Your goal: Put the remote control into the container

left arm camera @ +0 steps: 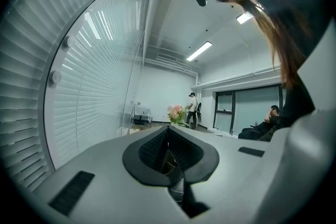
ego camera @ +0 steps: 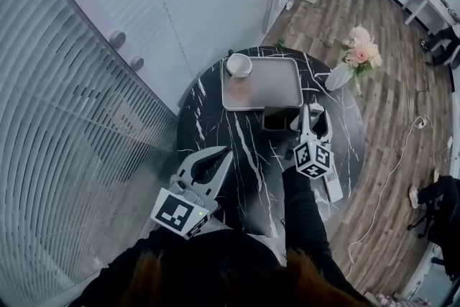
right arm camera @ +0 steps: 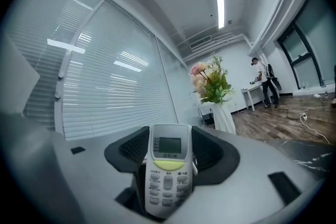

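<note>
Your right gripper (ego camera: 311, 126) jaws grasp a white remote control (right arm camera: 168, 168) just beside the small dark square container (ego camera: 279, 119) on the black marble surface (ego camera: 215, 122). The container's inside is too dark to read. Your left gripper (left arm camera: 168, 134) jaws are clenched on nothing.

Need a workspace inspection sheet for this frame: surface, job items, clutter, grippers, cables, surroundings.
Surface: round black marble table.
Job's things: remote held upright in the right gripper. The dark open container sits at the tray's near edge, and the remote is not yet in it.
Clutter: grey tray with a white cup on it. A flower vase is by the table's right edge.
Grippers: right gripper shut on the remote, close to the container. Left gripper shut with nothing in it, at the table's near left.
Cables: white cable on the floor right of the table.
Surroundings: blinds at left, wood floor, a person standing far off.
</note>
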The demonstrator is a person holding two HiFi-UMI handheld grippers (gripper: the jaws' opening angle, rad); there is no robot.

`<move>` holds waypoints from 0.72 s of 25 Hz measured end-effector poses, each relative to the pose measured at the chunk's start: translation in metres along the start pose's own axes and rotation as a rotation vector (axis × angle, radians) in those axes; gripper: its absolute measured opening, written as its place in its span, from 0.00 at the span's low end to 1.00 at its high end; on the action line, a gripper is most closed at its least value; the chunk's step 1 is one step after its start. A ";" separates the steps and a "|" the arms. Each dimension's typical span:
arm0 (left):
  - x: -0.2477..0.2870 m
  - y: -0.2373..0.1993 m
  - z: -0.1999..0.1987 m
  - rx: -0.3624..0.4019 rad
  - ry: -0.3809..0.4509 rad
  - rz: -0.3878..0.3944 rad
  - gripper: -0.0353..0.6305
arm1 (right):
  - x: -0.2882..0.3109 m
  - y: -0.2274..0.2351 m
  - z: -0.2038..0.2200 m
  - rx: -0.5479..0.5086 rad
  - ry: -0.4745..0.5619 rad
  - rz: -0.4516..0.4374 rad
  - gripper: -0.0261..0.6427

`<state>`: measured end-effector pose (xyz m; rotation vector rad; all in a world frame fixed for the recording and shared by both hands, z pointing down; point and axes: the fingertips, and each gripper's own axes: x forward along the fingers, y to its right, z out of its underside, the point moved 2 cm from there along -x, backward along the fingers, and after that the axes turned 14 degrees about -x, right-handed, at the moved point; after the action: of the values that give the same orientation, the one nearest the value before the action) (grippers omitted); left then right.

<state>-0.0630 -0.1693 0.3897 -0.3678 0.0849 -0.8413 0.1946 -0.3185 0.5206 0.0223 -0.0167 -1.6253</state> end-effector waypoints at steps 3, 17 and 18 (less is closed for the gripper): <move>-0.002 -0.002 0.000 -0.002 -0.004 -0.005 0.07 | 0.004 -0.001 0.007 0.017 0.004 0.021 0.42; -0.003 -0.002 0.003 0.003 -0.016 0.022 0.07 | -0.005 -0.021 0.059 -0.166 -0.156 -0.049 0.42; -0.003 -0.002 0.003 0.002 -0.015 0.023 0.07 | -0.005 -0.023 0.062 -0.179 -0.170 -0.055 0.42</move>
<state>-0.0661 -0.1673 0.3929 -0.3705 0.0741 -0.8159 0.1708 -0.3125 0.5825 -0.2548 -0.0017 -1.6746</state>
